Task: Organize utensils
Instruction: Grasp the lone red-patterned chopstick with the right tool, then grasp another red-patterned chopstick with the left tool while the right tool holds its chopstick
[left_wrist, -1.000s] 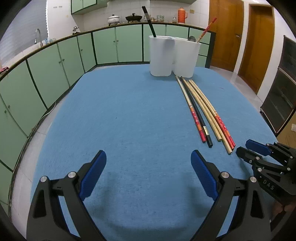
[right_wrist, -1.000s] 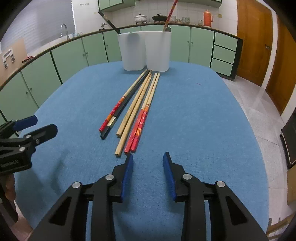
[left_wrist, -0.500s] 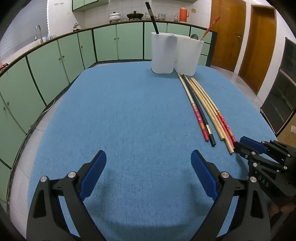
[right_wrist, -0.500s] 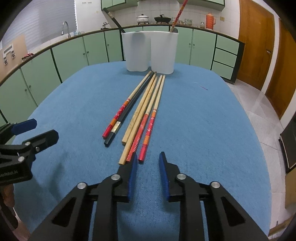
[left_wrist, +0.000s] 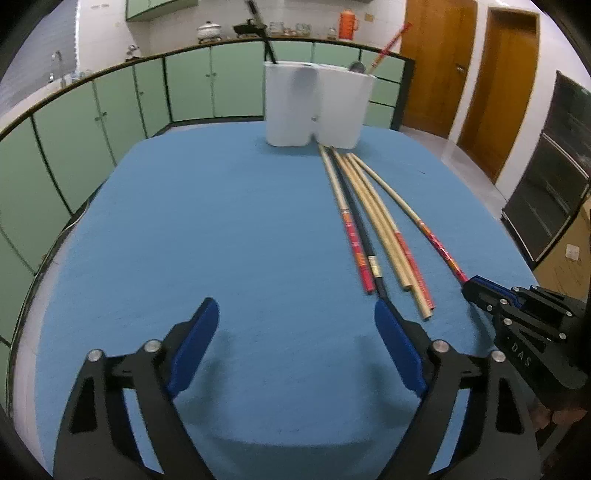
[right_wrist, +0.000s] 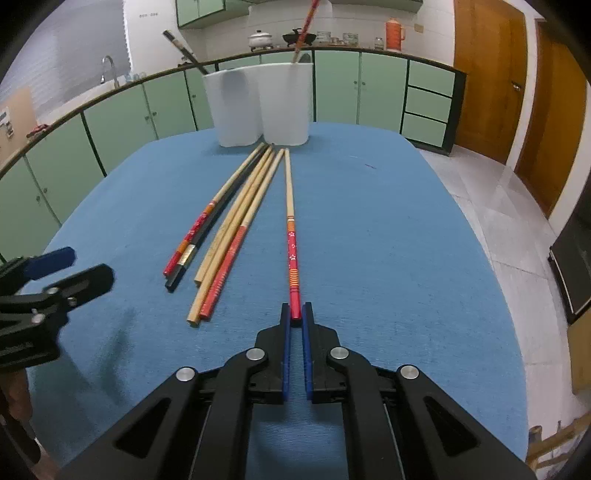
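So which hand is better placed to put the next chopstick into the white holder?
Right: its hand-held gripper is shut on the red-ended chopstick; the left hand-held gripper holds nothing, its jaws closing.

Past my blue table (right_wrist: 406, 258) I see green cabinets (right_wrist: 340, 88) under a long counter. On it stand 1 orange thermos (right_wrist: 394, 35), 1 lidded pot (right_wrist: 260, 39) and 1 dark wok (left_wrist: 249, 28). 2 wooden doors (left_wrist: 436, 66) stand right. A faucet (right_wrist: 108, 68) rises left.
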